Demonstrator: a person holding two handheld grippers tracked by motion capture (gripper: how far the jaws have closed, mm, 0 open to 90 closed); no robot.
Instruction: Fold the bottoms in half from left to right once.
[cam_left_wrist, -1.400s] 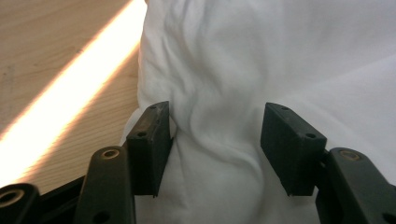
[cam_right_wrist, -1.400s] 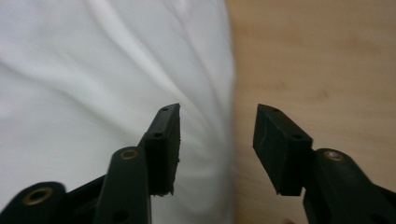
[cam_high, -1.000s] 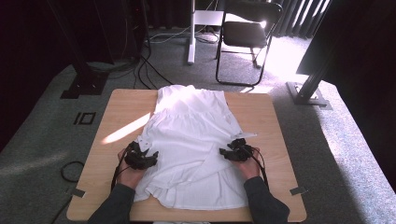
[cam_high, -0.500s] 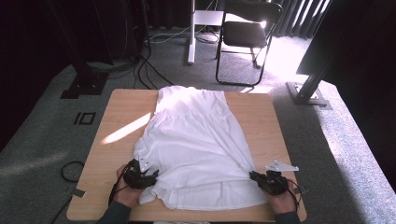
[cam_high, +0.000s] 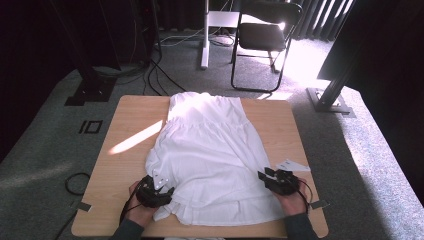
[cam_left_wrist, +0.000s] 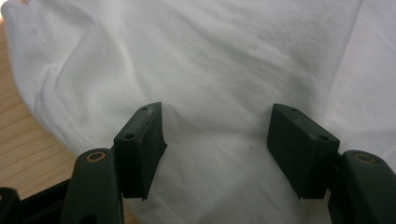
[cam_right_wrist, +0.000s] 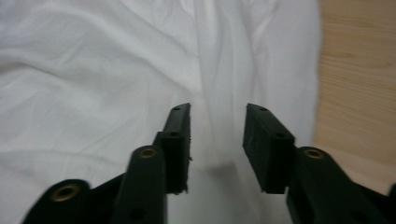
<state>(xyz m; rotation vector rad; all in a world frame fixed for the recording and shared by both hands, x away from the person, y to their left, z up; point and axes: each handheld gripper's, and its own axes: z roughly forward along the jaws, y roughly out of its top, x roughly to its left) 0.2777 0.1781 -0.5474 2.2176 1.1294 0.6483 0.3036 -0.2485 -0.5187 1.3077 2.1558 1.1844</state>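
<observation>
Holding a gripper in each hand, you have both at the near end of the white garment (cam_high: 210, 155), which lies spread on the wooden table (cam_high: 125, 125) with its narrower end toward the far edge and its wide hem toward you. Your left gripper (cam_high: 159, 187) sits at the garment's near left corner, over the cloth's edge. In the left gripper view (cam_left_wrist: 217, 140) its jaws stand wide apart with white fabric lying flat between and beneath them, nothing pinched, and bare wood shows just past the cloth's edge at the left. Your right gripper (cam_high: 270, 178) rests at the garment's near right edge, just beside a small white tag (cam_high: 292, 165) lying on the table. In the right gripper view (cam_right_wrist: 217, 140) its jaws are parted too, though less widely, with creased cloth under the gap and the table's wood close by on the right. Beyond the table, a black folding chair (cam_high: 265, 37) stands on the grey carpet (cam_high: 45, 145).
</observation>
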